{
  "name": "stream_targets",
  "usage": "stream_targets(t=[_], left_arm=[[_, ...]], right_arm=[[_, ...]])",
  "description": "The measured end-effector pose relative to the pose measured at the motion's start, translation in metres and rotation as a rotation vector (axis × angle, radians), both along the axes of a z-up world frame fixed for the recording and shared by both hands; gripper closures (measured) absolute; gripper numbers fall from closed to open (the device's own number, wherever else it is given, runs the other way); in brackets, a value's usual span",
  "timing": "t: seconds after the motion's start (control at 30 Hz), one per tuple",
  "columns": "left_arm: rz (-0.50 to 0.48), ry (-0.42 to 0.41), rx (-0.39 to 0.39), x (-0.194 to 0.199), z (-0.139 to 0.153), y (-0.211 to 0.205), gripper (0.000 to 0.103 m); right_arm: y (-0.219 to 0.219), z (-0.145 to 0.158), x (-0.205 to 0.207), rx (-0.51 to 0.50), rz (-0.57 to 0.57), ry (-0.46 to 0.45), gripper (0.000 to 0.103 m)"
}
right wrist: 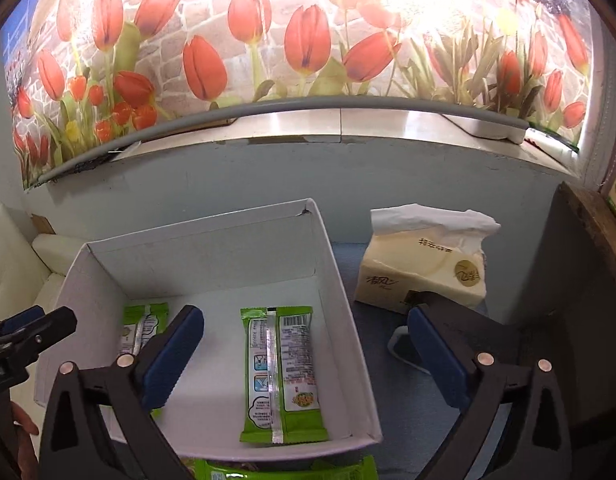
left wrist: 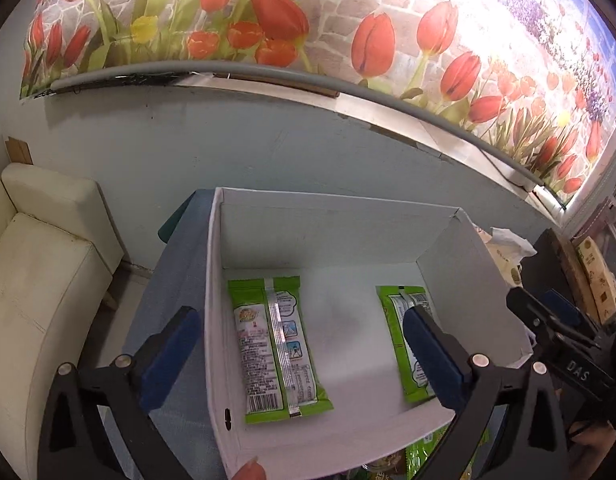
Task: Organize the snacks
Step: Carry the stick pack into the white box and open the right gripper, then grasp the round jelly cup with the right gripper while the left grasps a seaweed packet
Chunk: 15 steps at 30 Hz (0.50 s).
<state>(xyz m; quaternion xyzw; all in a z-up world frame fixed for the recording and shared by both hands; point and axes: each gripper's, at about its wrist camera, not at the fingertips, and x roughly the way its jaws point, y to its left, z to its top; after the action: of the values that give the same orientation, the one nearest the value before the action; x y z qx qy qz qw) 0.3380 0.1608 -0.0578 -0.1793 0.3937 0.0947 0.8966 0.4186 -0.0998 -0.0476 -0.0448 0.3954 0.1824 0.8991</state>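
**Snack box part-filled, both tongs empty above it**

Backdrop first: tulip-print wall covering [right wrist: 268, 40] fills the upper half of both views, pale blue wall below it. Cream padded seat [left wrist: 40, 280] sits at the left edge of the left wrist view.

White open-topped cardboard box [left wrist: 340, 236] takes the centre of the left view and the lower-left centre of the right view, resting on a blue cloth surface [left wrist: 176, 280]. Cream tissue pack [right wrist: 424, 272] with a white sheet pulled up stands just beside the box, centre right in the right view.

Inside the box, flat on the floor, printed back up: one green-and-white snack packet [left wrist: 278, 348] left of centre, a second green-and-white snack packet [right wrist: 282, 372] toward the right wall, well apart from the first. More green snack packets [right wrist: 288, 470] show at the bottom edge of the right view, outside the near wall of the box.

Left gripper [left wrist: 304, 356]: jaws spread wide, nothing between them. Right gripper [right wrist: 304, 356]: same, wide apart and empty.

Judgement: mid-task, between placements. Two packets are in; loose ones remain in front. Next move likely calls for drawing a gripper back toward the bottom-edge packets, closing on a thin crinkly edge, then laying it in the bare gap between the two.
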Motion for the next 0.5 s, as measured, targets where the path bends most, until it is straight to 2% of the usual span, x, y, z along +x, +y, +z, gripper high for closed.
stream_targets(t=[0.13, 0.27, 0.4, 0.5], left_arm=[[-0.013, -0.050, 0.031, -0.024, 0.013, -0.007, 0.000], [-0.068, -0.102, 0.066, -0.055, 0.025, -0.022, 0.000], [-0.093, -0.140, 0.122, -0.087, 0.030, -0.037, 0.000], [-0.162, -0.128, 0.131, -0.114, 0.030, -0.053, 0.000]], right_arm=[[-0.013, 0.015, -0.026, 0.034, 0.032, -0.026, 0.000], [-0.028, 0.023, -0.058, 0.058, 0.038, -0.045, 0.000], [-0.047, 0.016, -0.092, 0.083, 0.054, -0.028, 0.000], [-0.060, 0.005, -0.113, 0.060, 0.118, 0.005, 0.000]])
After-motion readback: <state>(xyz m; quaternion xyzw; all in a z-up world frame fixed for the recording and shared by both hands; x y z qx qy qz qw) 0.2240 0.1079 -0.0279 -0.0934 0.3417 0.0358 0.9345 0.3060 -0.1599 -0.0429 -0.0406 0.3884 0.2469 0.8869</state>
